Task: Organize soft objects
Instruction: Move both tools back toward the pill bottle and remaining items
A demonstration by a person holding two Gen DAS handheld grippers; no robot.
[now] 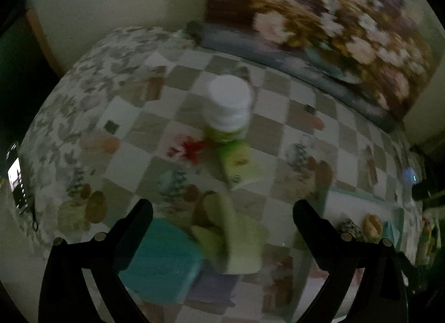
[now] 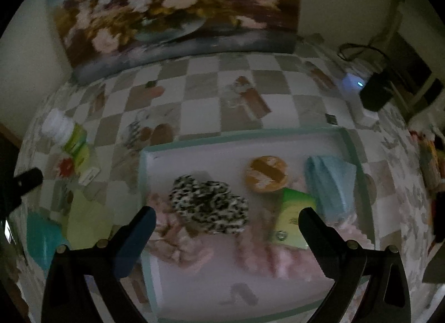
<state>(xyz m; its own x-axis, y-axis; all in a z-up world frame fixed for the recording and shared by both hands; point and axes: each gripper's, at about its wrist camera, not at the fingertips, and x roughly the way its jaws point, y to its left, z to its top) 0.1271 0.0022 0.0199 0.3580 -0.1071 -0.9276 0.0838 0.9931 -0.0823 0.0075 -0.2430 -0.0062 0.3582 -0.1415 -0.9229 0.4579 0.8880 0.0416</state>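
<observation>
While both the left gripper (image 1: 222,211) and right gripper (image 2: 226,218) stood wide open and empty, the pale green cloth (image 1: 236,236) by the table's (image 1: 278,109) near edge risked snagging the teal container (image 1: 161,261) touching it.

two black grippers, left gripper (image 1: 222,211) and right gripper (image 2: 226,218). thick black fingers (image 1: 136,225) with flat tips. small round shiny screws (image 1: 99,236) on top of each black arm.
</observation>
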